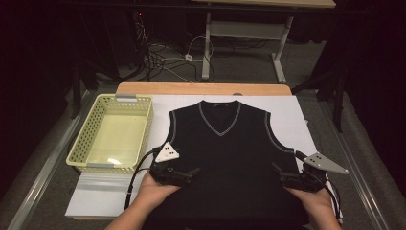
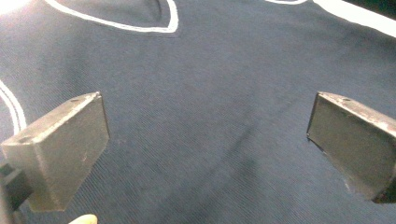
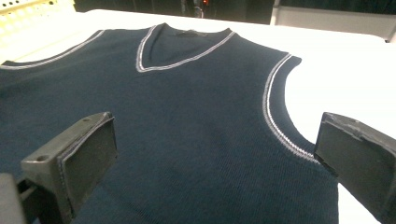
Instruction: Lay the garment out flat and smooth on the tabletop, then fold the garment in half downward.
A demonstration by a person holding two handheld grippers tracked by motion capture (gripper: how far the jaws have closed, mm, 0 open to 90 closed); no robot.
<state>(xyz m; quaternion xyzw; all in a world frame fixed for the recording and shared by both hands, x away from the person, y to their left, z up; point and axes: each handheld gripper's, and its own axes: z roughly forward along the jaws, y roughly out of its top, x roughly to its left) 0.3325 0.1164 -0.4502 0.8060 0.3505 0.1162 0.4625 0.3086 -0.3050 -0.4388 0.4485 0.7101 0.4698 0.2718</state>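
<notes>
A dark navy sleeveless V-neck vest [image 1: 230, 153] with pale trim lies flat, front up, on the white table top [image 1: 297, 115]. My left gripper [image 1: 184, 173] sits over the vest's lower left part, held by a hand, its jaws wide apart above the knit [image 2: 205, 121]. My right gripper [image 1: 286, 177] sits at the vest's lower right edge, also open, with the vest [image 3: 187, 121] and its right armhole trim between and beyond the jaws. Neither gripper holds fabric.
A pale yellow perforated basket [image 1: 81, 143] stands on the table's left side beside the vest. Beyond the far edge are a desk's white legs [image 1: 207, 43] and floor cables [image 1: 163, 57]. Metal rails run along both sides of the table.
</notes>
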